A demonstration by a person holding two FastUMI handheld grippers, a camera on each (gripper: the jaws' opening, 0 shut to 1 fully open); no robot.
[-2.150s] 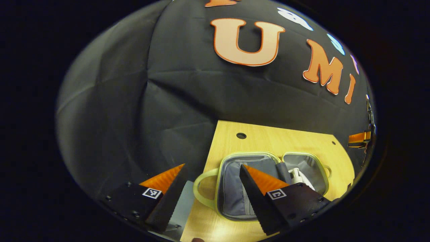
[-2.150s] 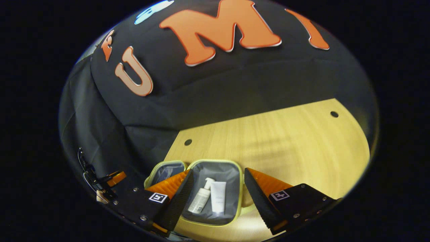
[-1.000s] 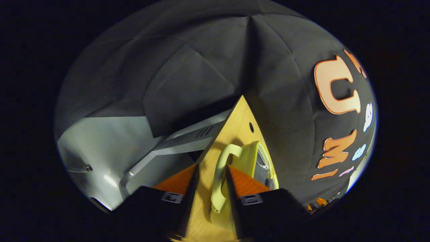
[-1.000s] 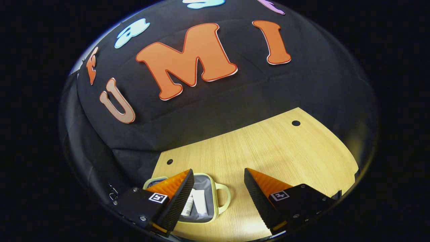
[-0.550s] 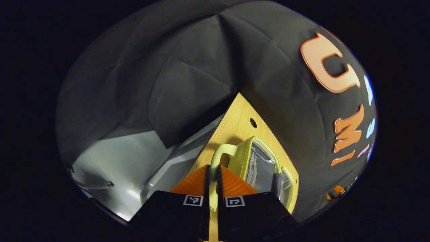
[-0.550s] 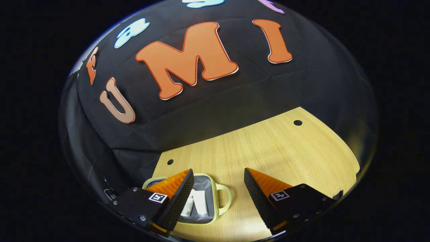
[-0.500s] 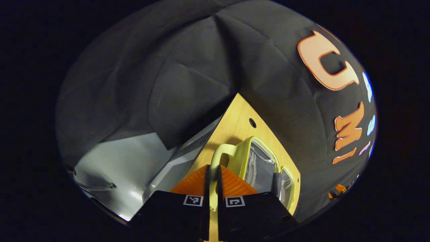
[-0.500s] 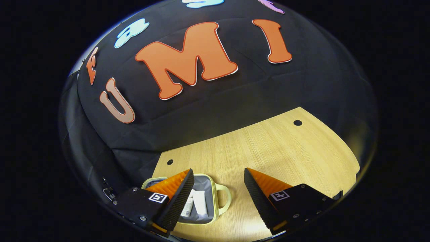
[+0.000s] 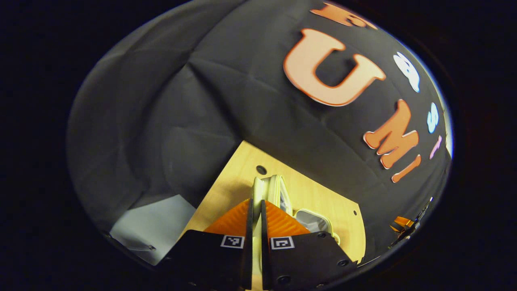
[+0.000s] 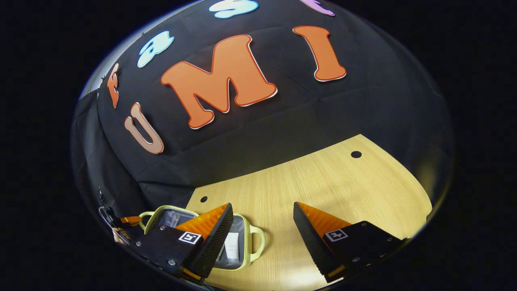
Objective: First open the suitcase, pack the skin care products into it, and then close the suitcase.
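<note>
Examining the left gripper view, we find the left gripper (image 9: 255, 210) with its two fingers pressed together on the pale yellow-green handle (image 9: 256, 190) of the suitcase (image 9: 278, 194), the handle running up out of the narrow slit between them. We note that the half attached to this handle stands raised on edge above the wooden table (image 9: 226, 190), seen almost end-on, while the other half (image 9: 313, 220) lies flat just beside it with its grey lining facing up. We observe a round hole (image 9: 261, 169) in the table just beyond the raised half. In the right gripper view, we record the right gripper (image 10: 262, 220) hanging above the table (image 10: 323, 190) with its fingers spread wide and nothing between them. We see the suitcase (image 10: 242, 258) at the lower left of that view, partly behind the gripper's left finger; its near half lies open with a white tube (image 10: 232, 245) resting on the grey lining, and a second handle (image 10: 257, 242) loops out from its right rim. The far half (image 10: 169, 216) appears lifted behind it. We cannot tell whether further skin care products lie under the finger. The other gripper (image 10: 121, 226) shows at the far left edge, beside the lifted half.
</note>
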